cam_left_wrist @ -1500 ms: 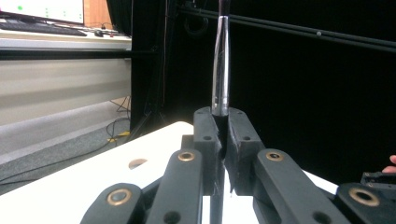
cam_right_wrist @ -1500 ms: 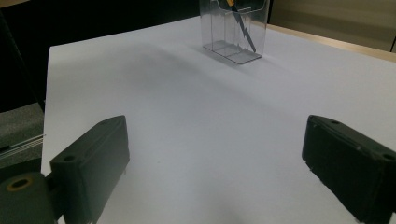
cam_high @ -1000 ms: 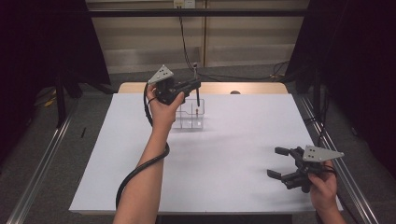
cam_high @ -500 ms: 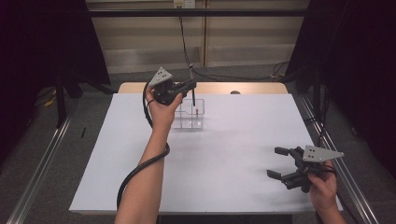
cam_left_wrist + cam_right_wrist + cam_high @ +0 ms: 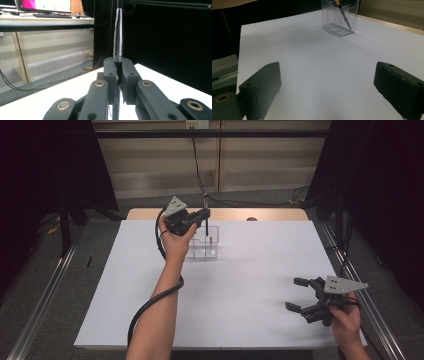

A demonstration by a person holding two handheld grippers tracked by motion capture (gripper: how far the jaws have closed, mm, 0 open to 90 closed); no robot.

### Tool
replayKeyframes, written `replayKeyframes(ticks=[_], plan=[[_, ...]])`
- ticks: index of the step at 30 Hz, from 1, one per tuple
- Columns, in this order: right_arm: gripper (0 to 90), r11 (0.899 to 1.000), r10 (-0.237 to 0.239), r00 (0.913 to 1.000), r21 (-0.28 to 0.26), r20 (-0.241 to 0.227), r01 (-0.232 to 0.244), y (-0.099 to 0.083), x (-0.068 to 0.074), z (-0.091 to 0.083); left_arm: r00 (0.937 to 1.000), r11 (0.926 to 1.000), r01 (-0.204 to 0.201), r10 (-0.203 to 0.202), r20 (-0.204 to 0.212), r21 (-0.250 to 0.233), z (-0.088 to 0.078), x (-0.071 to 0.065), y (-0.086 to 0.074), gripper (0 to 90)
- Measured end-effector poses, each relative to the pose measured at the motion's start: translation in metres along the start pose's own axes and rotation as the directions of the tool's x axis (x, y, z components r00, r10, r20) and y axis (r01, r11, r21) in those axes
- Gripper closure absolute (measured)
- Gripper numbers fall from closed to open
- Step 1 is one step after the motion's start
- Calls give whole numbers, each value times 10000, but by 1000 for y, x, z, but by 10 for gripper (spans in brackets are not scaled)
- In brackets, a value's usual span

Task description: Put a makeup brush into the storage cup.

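Note:
A clear plastic holder [image 5: 206, 249] with compartments stands at the back middle of the white table [image 5: 240, 285]. My left gripper [image 5: 204, 215] hovers just above its rim, shut on a dark pen [image 5: 205, 204] that stands upright between the jaws. In the left gripper view, the pen [image 5: 118, 37] rises from between the closed pads of my left gripper [image 5: 119, 67]. Another pen [image 5: 343, 16], with a yellow top, leans inside the holder [image 5: 340, 17]. My right gripper [image 5: 292, 293] rests low near the front right of the table. It [image 5: 329, 87] is open with nothing between its jaws.
A wooden strip [image 5: 280, 214] runs along the table's back edge, with a small dark object [image 5: 251, 219] on it. Metal rails [image 5: 45, 300] flank both sides. A black cable [image 5: 150, 305] trails along the left forearm. Dark curtains hang left and right.
The left gripper with the pen has shifted only slightly above the holder. The right gripper has stayed in place.

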State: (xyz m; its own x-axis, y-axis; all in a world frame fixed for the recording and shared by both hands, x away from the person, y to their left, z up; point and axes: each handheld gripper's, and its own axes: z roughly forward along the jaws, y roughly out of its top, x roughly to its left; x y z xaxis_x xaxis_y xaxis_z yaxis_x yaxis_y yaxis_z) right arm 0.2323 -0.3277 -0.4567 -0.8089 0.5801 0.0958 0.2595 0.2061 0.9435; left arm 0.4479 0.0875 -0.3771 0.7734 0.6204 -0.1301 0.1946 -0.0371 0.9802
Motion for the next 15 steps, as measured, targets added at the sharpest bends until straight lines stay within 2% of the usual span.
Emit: replayKeyframes(ticks=[6, 7, 15], plan=[[72, 10000, -8, 10000, 12, -10, 8, 0, 0, 0, 10000, 10000, -46, 46, -50, 85, 2, 1, -3, 840], [72, 10000, 0, 10000, 13, -21, 0, 0, 0, 0, 10000, 9999, 77, -76, -33, 83, 3, 1, -3, 839], [72, 10000, 6, 10000, 15, -17, -6, 0, 0, 0, 9999, 9999, -58, 60, -131, 136, 5, 1, -8, 839]])
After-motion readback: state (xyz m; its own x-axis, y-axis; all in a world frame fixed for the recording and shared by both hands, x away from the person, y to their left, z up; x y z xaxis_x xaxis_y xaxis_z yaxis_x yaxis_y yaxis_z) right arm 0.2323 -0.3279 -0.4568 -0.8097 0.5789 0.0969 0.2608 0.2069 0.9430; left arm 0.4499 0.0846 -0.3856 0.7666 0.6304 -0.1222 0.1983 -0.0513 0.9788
